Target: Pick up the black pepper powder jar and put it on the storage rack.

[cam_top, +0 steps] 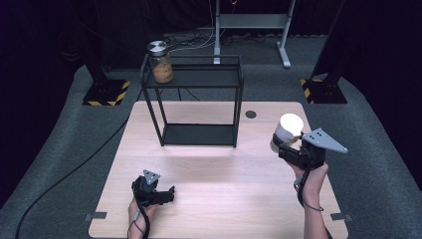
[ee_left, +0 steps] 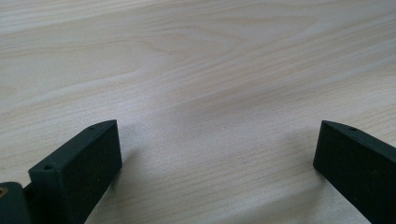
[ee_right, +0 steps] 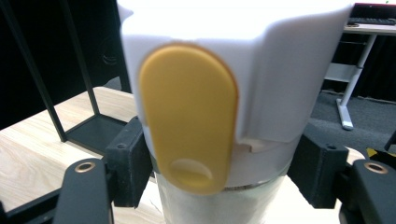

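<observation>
1. A light wooden table (cam_top: 209,199) takes up the middle of the high view, standing on grey carpet.
2. A black metal shelf frame (cam_top: 199,99) stands at the table's far side, with an upper and a lower shelf.
3. The right gripper (cam_top: 288,149) is held above the table's right side, its jaws clamped on either side of a white-lidded container (cam_top: 290,127). In the right gripper view the container (ee_right: 224,93) stands upright between the jaws, a yellow oval flap on the side of its white lid and a clear body below.
4. The left gripper (cam_top: 166,194) rests low over the table's near left part; in the left gripper view its jaws stand wide apart over bare wood, holding nothing.
5. A glass jar (cam_top: 160,63) with a silver lid and tan contents stands on the upper shelf's left end.
</observation>
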